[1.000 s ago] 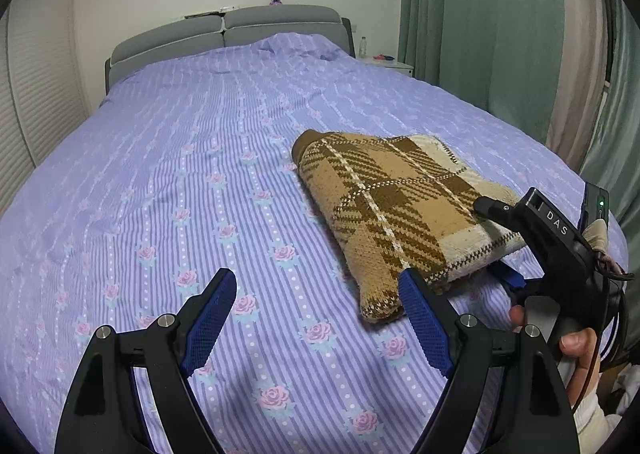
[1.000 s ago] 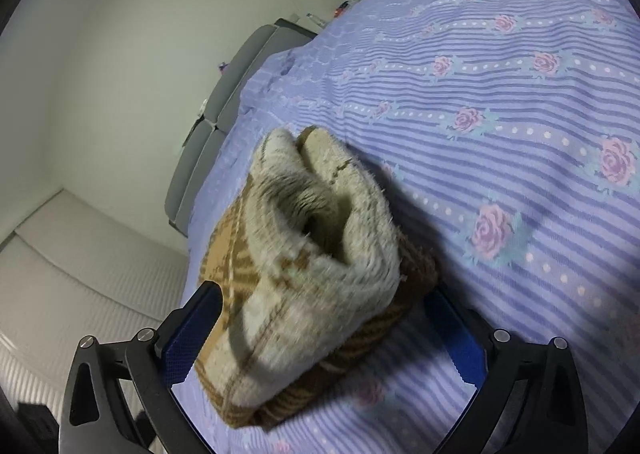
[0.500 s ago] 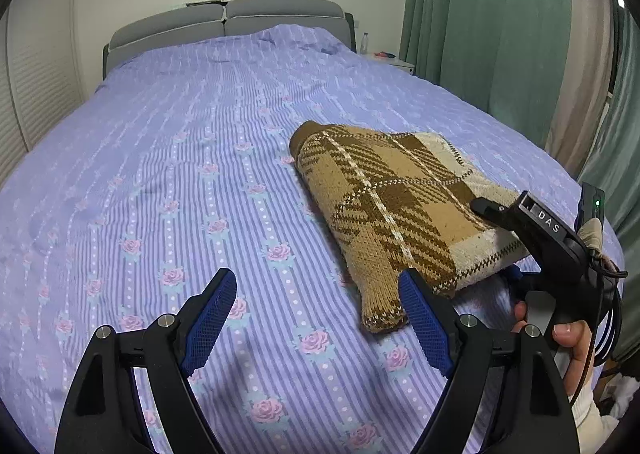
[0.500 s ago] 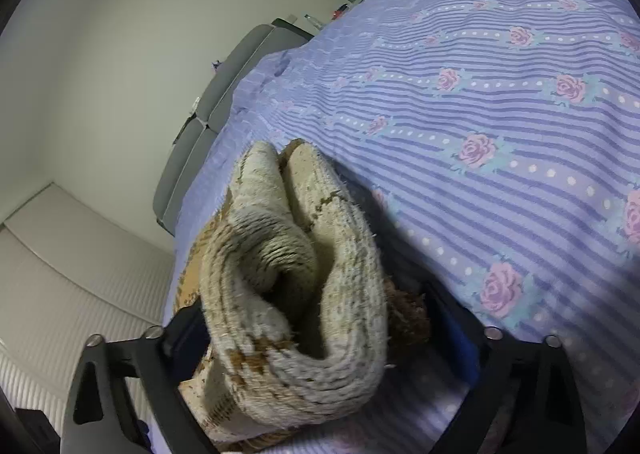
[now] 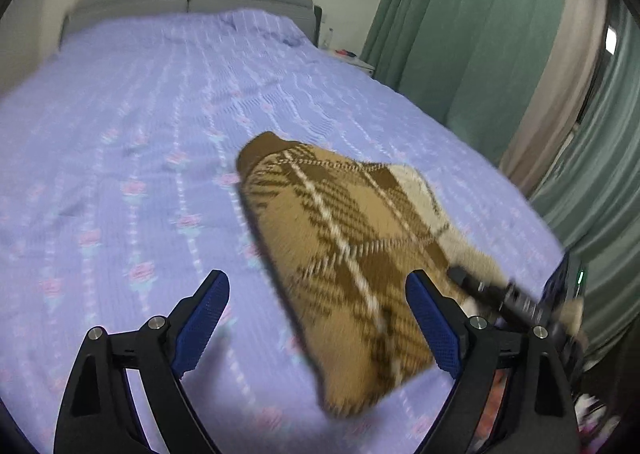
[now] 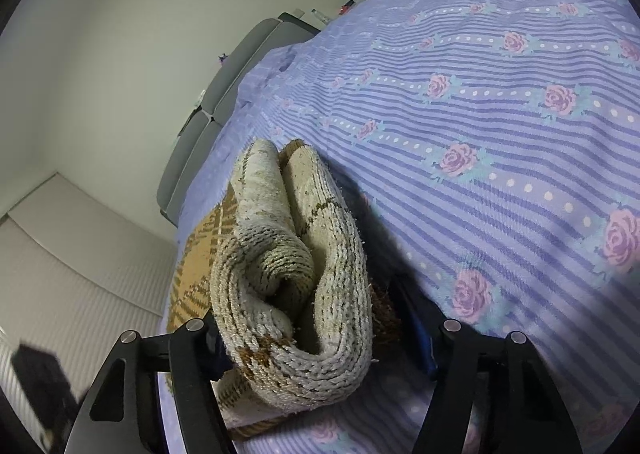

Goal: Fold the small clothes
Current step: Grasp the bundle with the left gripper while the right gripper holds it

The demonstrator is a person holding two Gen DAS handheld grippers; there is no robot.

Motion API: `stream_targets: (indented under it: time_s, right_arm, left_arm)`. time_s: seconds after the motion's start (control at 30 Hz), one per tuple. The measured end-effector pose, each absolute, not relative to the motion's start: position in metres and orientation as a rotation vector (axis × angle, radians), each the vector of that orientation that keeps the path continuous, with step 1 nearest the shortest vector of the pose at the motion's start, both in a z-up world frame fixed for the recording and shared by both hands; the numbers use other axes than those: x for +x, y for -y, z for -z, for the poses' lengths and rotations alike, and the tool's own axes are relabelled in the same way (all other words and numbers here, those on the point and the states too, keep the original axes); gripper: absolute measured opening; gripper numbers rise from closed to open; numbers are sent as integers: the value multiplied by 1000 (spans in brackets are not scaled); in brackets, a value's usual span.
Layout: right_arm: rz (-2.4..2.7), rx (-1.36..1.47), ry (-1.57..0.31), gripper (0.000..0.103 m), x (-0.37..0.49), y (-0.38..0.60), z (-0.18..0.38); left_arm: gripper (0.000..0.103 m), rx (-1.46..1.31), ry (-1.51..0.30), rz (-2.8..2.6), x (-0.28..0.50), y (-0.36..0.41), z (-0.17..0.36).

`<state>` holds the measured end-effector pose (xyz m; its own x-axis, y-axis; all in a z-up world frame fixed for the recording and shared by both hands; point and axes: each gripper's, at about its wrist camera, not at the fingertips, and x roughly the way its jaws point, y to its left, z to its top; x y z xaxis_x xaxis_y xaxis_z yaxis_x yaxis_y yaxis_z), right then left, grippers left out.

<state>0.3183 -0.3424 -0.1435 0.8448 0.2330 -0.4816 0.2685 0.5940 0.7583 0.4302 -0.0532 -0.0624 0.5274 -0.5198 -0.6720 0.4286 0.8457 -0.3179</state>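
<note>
Spreading across nearly the whole left-wrist frame, the striped purple bedspread [image 5: 132,158] carries the folded brown plaid sweater [image 5: 344,254], which lies right of centre and runs toward the lower right. In the right-wrist frame its thick cream end [image 6: 296,286] fills the lower middle, sitting between the right gripper [image 6: 320,338] jaws, which have just been closing on the bundle. The left pad looks pressed into the knit; the right pad is shadowed, so a firm clench is not certain. Risk: a bite on outer layers only, letting inner folds slump out on lifting. The left gripper [image 5: 316,318] stands spread and empty in the lower frame, its jaws just widened; its right finger overlaps the sweater edge and may drag the fold askew.
</note>
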Motion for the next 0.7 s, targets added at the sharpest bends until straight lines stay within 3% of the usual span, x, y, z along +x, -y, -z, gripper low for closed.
stream_targets:
  time_s: [0.27,0.6,0.7]
  right_arm:
    - [52,903,-582,67,317,335,141]
    - [55,894,-578,67,314,334,140]
    - [53,887,-577,67,314,334,139]
  left_arm:
    - [91,-303,-1005,635,495,64,97]
    - [94,-478,-1093,711,524,73,133]
    - [88,-462,-1083,706,519,73,133]
